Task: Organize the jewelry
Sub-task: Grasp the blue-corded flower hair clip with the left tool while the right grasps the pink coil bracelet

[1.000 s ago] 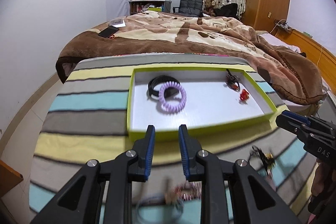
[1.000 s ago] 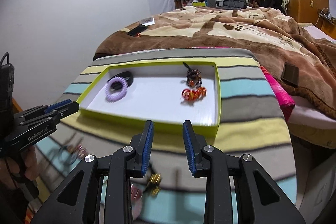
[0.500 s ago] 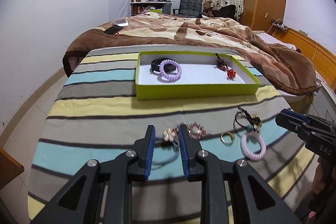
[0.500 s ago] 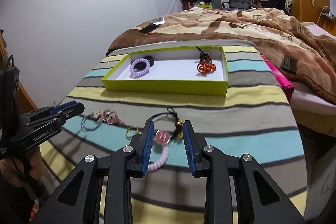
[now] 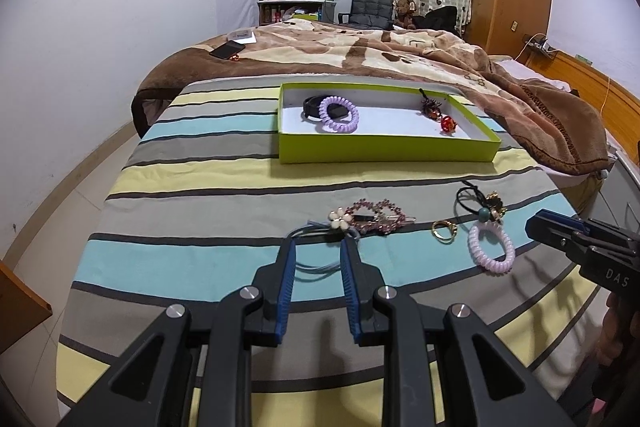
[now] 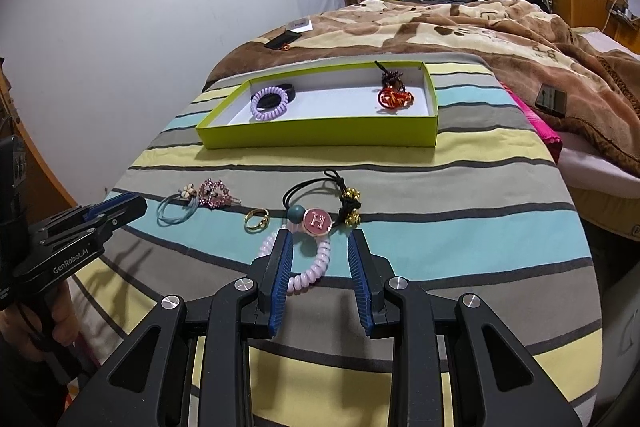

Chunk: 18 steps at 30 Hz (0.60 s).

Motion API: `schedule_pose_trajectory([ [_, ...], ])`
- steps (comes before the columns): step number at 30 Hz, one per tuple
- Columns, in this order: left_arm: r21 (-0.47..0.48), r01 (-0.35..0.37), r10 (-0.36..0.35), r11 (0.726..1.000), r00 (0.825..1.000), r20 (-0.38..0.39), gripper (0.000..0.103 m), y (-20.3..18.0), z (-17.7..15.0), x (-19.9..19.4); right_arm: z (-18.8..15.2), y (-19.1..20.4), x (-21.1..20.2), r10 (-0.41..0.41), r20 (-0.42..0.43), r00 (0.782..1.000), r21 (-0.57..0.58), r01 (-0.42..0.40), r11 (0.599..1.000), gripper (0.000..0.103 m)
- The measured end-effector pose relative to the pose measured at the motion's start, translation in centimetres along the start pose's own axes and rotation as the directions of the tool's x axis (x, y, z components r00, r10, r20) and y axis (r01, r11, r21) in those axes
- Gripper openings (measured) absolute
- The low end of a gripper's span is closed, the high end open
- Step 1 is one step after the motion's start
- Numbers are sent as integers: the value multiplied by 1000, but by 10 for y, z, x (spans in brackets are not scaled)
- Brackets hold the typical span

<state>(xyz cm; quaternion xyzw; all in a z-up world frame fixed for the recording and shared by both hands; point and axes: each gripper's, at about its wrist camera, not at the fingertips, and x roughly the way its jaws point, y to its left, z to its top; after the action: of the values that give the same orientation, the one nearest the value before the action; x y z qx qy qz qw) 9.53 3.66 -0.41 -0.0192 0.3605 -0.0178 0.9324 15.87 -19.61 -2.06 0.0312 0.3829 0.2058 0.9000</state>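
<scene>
A green tray (image 5: pixel 384 151) (image 6: pixel 320 137) lies on the striped cloth and holds a purple coil tie (image 5: pixel 339 114) (image 6: pixel 269 102), a black band (image 5: pixel 311 105) and red and dark ornaments (image 6: pixel 394 97). Loose on the cloth lie a blue hair tie with a flower (image 5: pixel 338 223) (image 6: pixel 178 210), a pink rhinestone clip (image 5: pixel 376 215) (image 6: pixel 216 193), a gold ring (image 5: pixel 443 229) (image 6: pixel 256 218), a pink coil tie (image 5: pixel 491 247) (image 6: pixel 310 269) and a black tie with an H charm (image 6: pixel 318 220). My left gripper (image 5: pixel 317 247) is open over the blue tie. My right gripper (image 6: pixel 320 239) is open over the pink coil.
The striped cloth (image 5: pixel 200 187) covers a small table against a bed with a brown blanket (image 5: pixel 400 55). A phone (image 5: pixel 227 49) lies on the bed. A pink item (image 6: pixel 540 127) lies at the table's right edge. Wooden furniture (image 5: pixel 20 307) stands at the left.
Both grippers have pulled back from above the tray toward the near side of the table. The loose jewelry now lies in front of them. Both stay open and empty.
</scene>
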Motion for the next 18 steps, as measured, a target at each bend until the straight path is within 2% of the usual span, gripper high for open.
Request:
schedule_pose_trajectory([
  [7,-4,-23,23,1000,999,-38,24,5,1,14,-2,1,15,-13,-40,999,-3,12,1000,29],
  [12,4,-76,76,997,992,-100,24,8,3,31,-1,4,26,-29,-74,997,-20,28,999,29],
  [18,-13,-76,73,997,987,-141,24,9,3,42,1,11,35,-66,-101,993,-59,60,996,29],
])
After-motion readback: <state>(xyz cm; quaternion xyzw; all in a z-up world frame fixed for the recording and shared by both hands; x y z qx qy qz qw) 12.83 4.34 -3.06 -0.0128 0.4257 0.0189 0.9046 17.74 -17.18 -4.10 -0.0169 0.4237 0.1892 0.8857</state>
